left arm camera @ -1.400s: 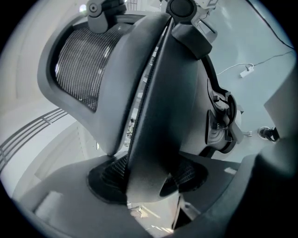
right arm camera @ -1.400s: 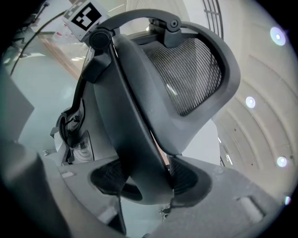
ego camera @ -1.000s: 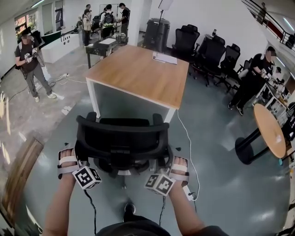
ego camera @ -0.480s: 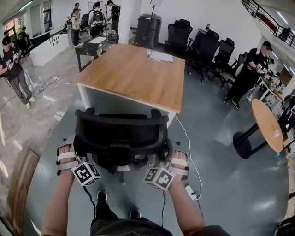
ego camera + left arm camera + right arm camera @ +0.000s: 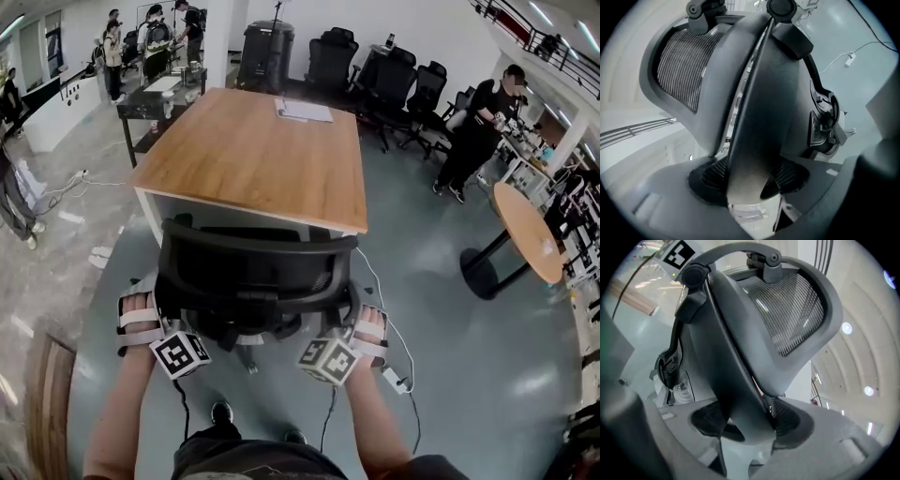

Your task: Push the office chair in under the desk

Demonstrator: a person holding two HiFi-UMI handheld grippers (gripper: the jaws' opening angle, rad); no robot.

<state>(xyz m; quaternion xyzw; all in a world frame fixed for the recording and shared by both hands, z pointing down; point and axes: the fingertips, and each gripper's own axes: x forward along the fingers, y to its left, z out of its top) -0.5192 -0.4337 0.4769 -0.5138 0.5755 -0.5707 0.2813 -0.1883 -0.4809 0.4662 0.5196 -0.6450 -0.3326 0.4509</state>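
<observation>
Chair [image 5: 253, 281] rolled forward over last second: back now close to near edge of desk [image 5: 253, 155], seat apparently starting under. Left gripper [image 5: 750, 185] and right gripper [image 5: 750, 423] each pinch one side of chair back. Push judged partway; more travel needed.

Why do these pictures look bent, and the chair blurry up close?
Head view: a wide lens bows the desk edges. Left gripper view and right gripper view: dark rounded corners, and the office chair sits too near to be sharp.
</observation>
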